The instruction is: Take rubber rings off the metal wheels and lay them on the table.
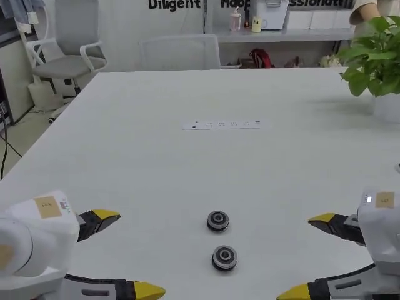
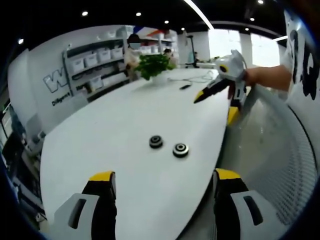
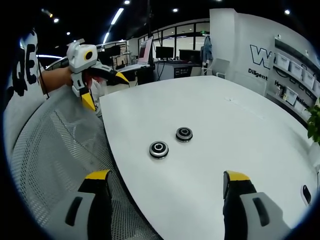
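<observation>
Left hand-held gripper (image 1: pixel 128 253) and right hand-held gripper (image 1: pixel 306 256) both hover with jaws spread and empty, one on each side of the near wheel (image 1: pixel 224 257) on the tabletop (image 1: pixel 187 162). The second wheel (image 1: pixel 217 220) sits just beyond it. The rubber rings (image 1: pixel 214 259) look fitted, so removal is not yet started. Next, I judge, one gripper pins the near wheel while the other pinches its ring. The left gripper view adds the person's hand (image 2: pixel 260 75) holding the right one.

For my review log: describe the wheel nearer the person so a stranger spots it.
On the white table, look between the left tool and right tool. Two small dark-ringed wheels sit apart there; the nearer wheel lies closest to the near edge, the farther wheel just beyond.
</observation>
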Demonstrator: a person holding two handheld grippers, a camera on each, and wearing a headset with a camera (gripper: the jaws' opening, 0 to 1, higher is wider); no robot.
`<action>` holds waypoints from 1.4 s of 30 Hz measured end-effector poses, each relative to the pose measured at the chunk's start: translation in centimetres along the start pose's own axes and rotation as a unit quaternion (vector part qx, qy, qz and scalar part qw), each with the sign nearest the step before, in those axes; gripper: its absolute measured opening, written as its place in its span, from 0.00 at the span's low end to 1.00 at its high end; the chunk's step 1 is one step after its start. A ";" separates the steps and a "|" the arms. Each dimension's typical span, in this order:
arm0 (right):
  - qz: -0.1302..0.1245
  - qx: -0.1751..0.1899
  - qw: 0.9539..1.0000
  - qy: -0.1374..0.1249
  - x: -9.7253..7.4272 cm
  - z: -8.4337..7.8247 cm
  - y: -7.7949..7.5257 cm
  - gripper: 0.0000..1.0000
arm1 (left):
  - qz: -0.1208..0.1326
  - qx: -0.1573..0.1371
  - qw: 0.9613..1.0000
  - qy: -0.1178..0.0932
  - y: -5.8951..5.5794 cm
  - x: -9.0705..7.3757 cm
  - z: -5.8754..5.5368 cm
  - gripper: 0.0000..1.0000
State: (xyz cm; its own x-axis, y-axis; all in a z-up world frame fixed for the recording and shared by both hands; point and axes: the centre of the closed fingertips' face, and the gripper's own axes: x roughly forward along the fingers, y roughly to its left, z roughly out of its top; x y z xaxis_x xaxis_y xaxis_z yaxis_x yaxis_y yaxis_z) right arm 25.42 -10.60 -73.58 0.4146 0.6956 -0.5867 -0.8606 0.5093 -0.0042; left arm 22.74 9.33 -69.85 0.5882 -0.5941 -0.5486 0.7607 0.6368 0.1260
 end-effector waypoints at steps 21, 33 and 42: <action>0.043 -0.057 0.997 -0.015 3.4 1.7 -1.6 0.83 | -0.032 0.034 0.999 0.010 2.3 2.6 -0.3 0.79; 0.071 -0.089 0.993 -0.010 5.2 1.3 -1.0 0.76 | -0.066 0.064 0.996 0.014 1.9 4.3 -0.4 0.78; 0.097 -0.089 0.991 -0.011 6.3 0.8 -0.2 0.66 | -0.088 0.077 0.993 0.008 1.5 5.6 -0.3 0.74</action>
State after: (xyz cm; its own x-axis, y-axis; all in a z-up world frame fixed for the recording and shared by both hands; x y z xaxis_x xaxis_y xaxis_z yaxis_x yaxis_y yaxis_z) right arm 28.42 -5.89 -76.65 0.2414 0.7839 -0.5720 -0.9623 0.2696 -0.0365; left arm 27.12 7.10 -72.99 0.4398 -0.6808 -0.5858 0.8847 0.4407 0.1521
